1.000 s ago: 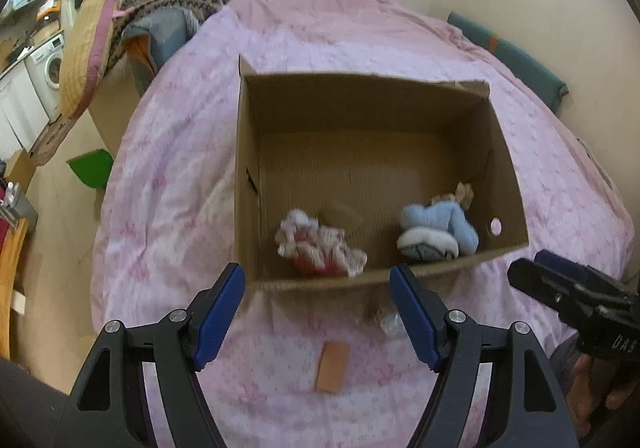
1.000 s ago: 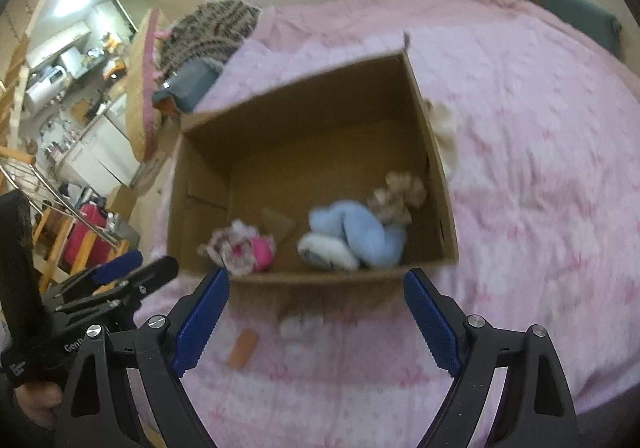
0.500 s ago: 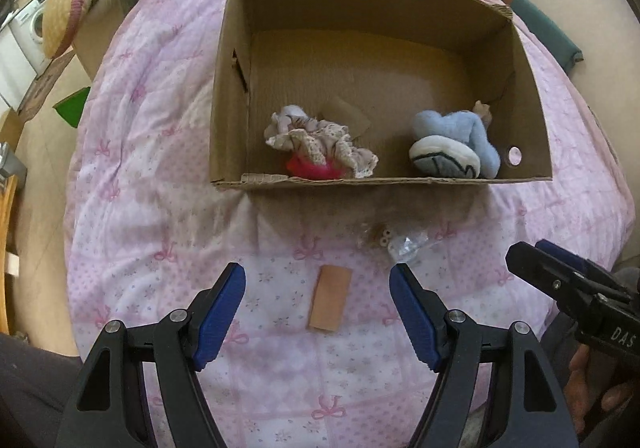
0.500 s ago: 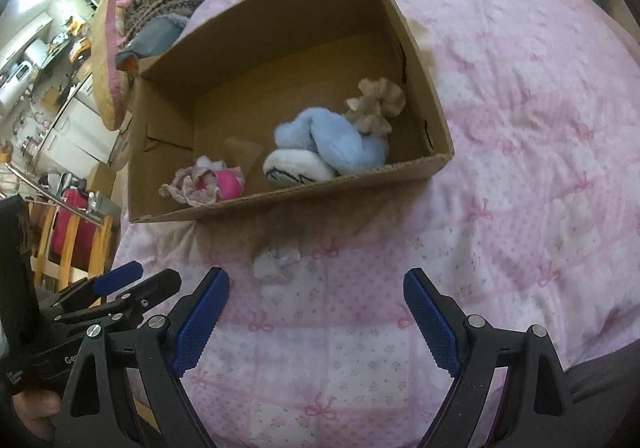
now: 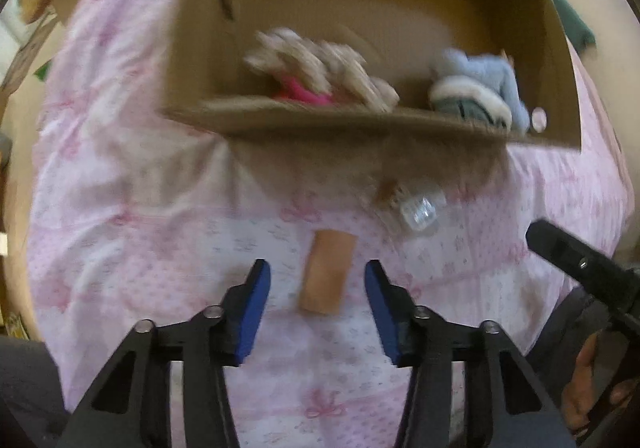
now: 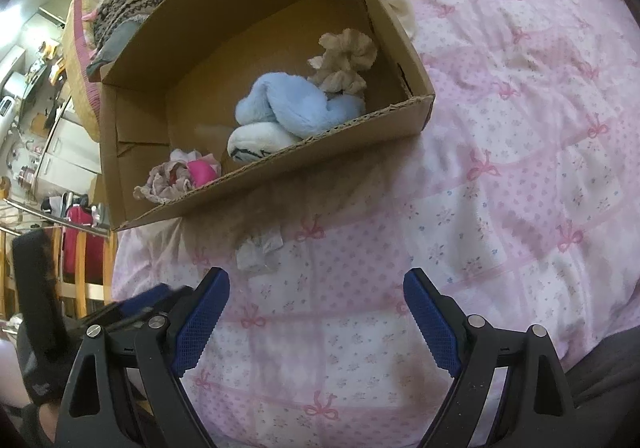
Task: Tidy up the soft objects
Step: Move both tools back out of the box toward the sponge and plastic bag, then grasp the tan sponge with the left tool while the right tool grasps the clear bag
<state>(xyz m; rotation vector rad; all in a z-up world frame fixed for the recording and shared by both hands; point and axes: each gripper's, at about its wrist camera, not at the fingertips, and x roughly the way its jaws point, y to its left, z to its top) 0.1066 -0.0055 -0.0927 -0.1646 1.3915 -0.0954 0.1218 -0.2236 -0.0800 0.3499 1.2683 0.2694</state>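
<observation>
Left wrist view
Left gripper (image 5: 316,280): jaws closing around tan pad (image 5: 326,272) on pink bedspread (image 5: 160,240), pads not touching it.
Cardboard box (image 5: 192,47): twelve o'clock.

Right wrist view
Right gripper (image 6: 316,316): spread wide, empty.
Blue plush (image 6: 292,107): in box, eleven o'clock.
Crumpled wrapper (image 6: 258,250): eleven o'clock, near.

We see our left gripper (image 5: 316,296) pointed down at the pink bedspread (image 5: 140,240), its blue-padded jaws closing around a small tan strip (image 5: 326,276) that lies between them, not yet pressed. At one o'clock from it lies a crumpled clear wrapper (image 5: 420,211). The cardboard box (image 5: 192,59) fills twelve o'clock; inside, blurred, are what may be a frilly pink-and-cream cloth (image 5: 320,75) and a blue plush (image 5: 480,87). Our right gripper (image 5: 576,264) enters at three o'clock.
</observation>
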